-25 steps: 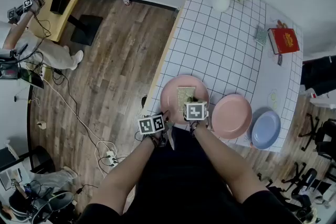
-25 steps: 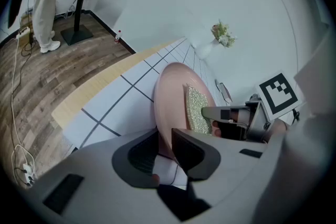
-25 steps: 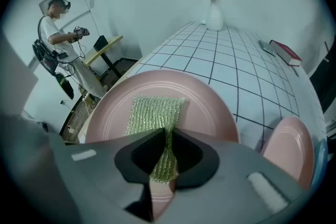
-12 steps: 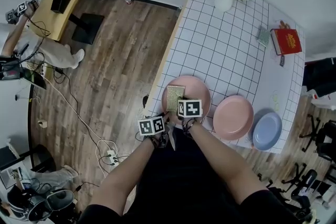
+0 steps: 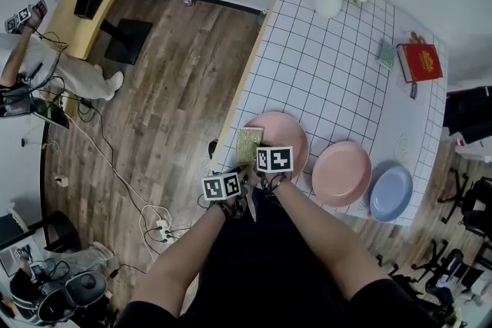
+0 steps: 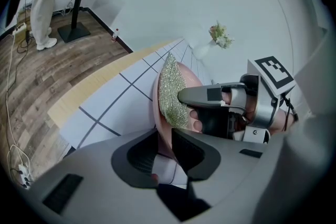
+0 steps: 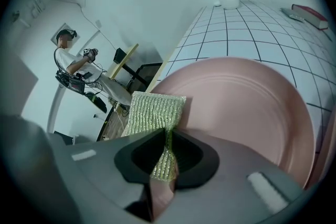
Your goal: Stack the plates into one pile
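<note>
Three plates lie unstacked along the near edge of the desk point(image 5: 323, 81). The left hand-held gripper point(image 6: 165, 140) has its jaws closed on the near rim of the first pink plate point(image 5: 288, 136), with the rim running up between them. The right hand-held gripper point(image 7: 168, 140) is just to its right. It pinches a green-gold sponge point(image 7: 156, 112) by its near edge, jaws tight together on the fabric. The sponge sticks out ahead of these jaws, over the left rim of that same plate. The plate's bare pink surface spreads ahead and to the right of the right hand-held gripper.

The second pink plate point(image 5: 340, 173) lies just right of the right hand-held gripper, its rim close to the first plate's; whether they touch I cannot tell. The blue plate point(image 5: 390, 192) lies farther right, just beside the second pink one. Well ahead of both hand-held grippers, at the desk's far end, stands a vase point(image 5: 329, 2) of flowers. A red book point(image 5: 420, 61) lies far ahead to the right.
</note>
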The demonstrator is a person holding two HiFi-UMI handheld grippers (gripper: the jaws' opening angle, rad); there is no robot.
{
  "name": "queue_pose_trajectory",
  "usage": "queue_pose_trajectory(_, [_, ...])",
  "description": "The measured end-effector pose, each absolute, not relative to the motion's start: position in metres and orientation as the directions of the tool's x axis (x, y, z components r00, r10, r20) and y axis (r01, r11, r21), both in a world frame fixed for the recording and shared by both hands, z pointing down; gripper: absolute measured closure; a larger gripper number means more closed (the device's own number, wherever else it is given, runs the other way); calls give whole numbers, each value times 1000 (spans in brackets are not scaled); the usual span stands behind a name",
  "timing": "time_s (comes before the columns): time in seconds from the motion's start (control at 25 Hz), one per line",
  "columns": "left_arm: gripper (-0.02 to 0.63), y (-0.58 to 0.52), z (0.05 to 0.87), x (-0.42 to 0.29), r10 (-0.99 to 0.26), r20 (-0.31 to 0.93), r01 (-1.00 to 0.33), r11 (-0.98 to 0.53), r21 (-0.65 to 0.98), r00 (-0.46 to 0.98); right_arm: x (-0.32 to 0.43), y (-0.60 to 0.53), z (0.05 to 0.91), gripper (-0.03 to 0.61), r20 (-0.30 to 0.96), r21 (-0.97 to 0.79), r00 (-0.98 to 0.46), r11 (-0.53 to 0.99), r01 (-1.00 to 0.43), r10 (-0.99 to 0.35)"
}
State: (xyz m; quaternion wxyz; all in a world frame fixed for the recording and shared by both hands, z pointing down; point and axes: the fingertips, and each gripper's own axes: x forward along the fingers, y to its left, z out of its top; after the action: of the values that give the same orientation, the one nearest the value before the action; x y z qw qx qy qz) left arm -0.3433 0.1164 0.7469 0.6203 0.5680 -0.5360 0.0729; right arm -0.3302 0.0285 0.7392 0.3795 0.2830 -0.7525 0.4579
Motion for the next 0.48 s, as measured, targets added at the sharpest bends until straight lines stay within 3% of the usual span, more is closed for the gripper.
queue_pose_trajectory(0.48, [541, 117, 748, -342, -523, 747, -695, 351, 627, 410, -332, 29, 741, 522, 833, -452, -545, 453, -769, -94])
